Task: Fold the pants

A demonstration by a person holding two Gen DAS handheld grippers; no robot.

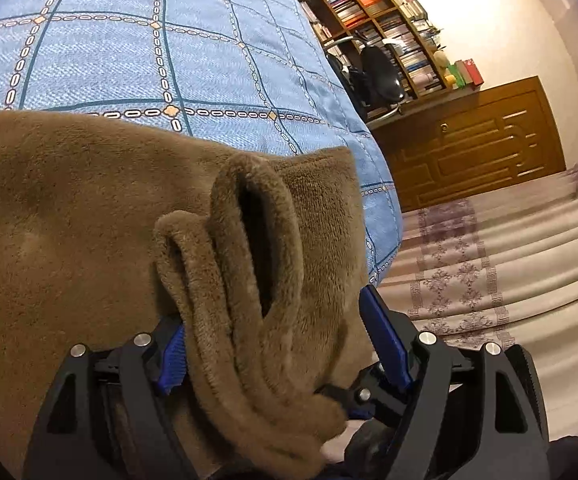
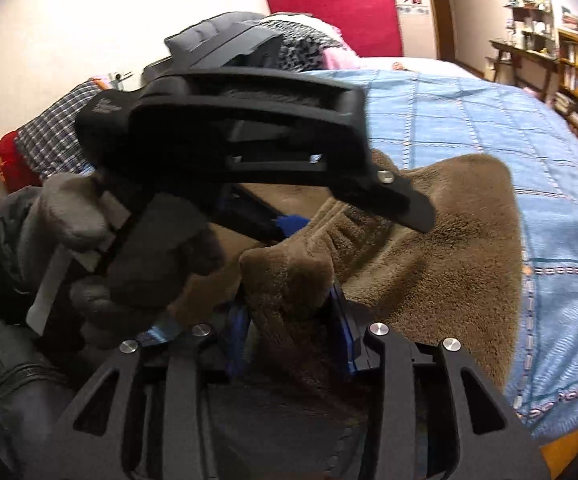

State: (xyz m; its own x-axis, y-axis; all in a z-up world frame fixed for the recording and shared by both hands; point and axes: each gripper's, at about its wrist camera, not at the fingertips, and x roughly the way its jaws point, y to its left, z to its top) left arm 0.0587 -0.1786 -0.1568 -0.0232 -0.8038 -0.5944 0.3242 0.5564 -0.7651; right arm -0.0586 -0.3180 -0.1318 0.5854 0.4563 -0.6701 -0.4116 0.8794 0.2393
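Observation:
Brown fleece pants (image 1: 69, 220) lie on a blue checked bedspread (image 1: 129, 60). A thick bunch of their folded edge (image 1: 249, 280) rests between the blue fingers (image 1: 385, 340) of my left gripper (image 1: 273, 316). Those jaws stand wide and a gap shows beside the right finger. In the right wrist view the pants (image 2: 429, 240) spread to the right over the bedspread (image 2: 469, 120). A raised fold (image 2: 289, 276) sits loosely between the fingers of my right gripper (image 2: 291, 312). A gloved hand (image 2: 129, 248) holds the left gripper's black body (image 2: 229, 128) just above and left of it.
Bookshelves (image 1: 369, 12), a black office chair (image 1: 377, 72) and a wooden door (image 1: 469, 148) stand beyond the bed's right edge. A cream patterned cloth (image 1: 489, 260) hangs below that edge. Pillows and heaped clothes (image 2: 49, 132) lie at the bed's far left by the wall.

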